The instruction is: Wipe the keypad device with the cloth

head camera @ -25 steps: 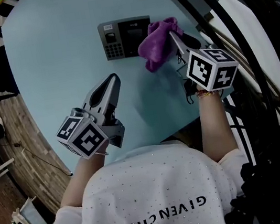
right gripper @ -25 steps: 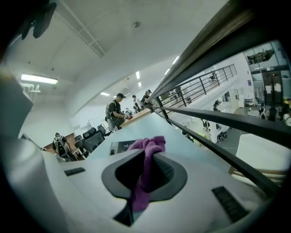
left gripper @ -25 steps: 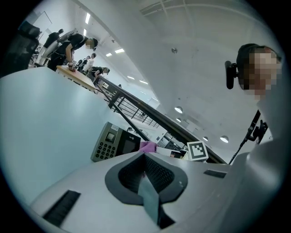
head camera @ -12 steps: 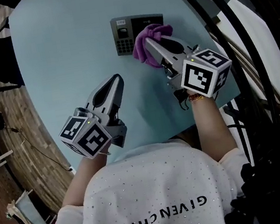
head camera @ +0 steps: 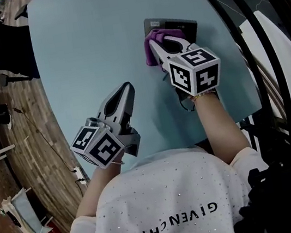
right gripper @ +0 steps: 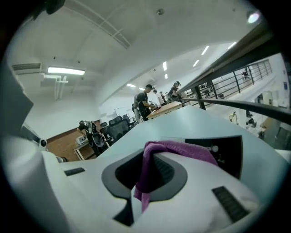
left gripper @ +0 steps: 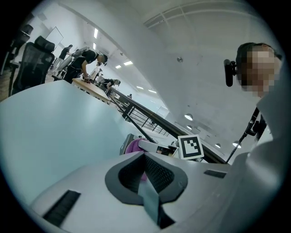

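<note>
While pinched in the right gripper's closed jaws, cloth atop the keypad device.

pale blue rounded table, dark keypad device lying flat near its right edge

Purple cloth, dark grey keypad device, pale blue table

Room on the left, crowding on the right.
The pale blue round table lies bare ahead and left of the left gripper. At far right the dark flat keypad device, the purple fluffy cloth and the right gripper clamping it block the way; a black metal railing hems that side.
</note>
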Available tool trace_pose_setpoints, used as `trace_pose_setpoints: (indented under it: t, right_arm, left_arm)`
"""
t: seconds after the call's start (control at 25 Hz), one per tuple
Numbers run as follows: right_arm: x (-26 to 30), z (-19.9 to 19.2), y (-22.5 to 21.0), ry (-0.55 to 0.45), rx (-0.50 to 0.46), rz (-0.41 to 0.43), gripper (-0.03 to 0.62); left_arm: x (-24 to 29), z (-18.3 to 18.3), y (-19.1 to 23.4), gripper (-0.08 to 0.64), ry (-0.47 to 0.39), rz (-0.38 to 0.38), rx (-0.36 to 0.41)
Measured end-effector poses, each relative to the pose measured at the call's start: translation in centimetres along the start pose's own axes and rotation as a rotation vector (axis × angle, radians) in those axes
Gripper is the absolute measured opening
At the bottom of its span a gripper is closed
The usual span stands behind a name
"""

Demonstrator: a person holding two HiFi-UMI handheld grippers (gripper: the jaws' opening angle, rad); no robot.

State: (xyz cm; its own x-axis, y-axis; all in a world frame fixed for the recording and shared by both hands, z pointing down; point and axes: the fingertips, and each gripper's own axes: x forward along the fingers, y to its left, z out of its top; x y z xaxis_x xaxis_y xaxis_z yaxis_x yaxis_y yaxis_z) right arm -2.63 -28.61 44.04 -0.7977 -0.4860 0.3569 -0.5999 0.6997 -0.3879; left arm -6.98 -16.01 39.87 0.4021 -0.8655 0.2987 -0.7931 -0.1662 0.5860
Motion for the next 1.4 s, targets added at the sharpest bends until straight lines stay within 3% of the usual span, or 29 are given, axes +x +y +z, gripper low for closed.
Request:
trace_pose_setpoints:
  t: [0.24, 0.64, 1.4]
  right_arm:
    - [2.0, -0.8, -0.2, 0.021, -0.118, -0.082, 0.028]
    - [-1.0, -0.3, -3.9, -0.029, -0.071, -0.244, 0.026]
    - [-5.1, -1.2, -7.0, -0.109, 0.026, -0.356, 0.026]
  left_arm:
    - [-0.3, -0.7, 0.4, 0.003, 0.012, -0.013, -0.021]
    - [0.1, 0.0, -0.4, 0.003, 0.000, -0.040, -0.036]
    - [-0.3, 0.1, -0.8, 0.005, -0.019, -0.058, -0.064]
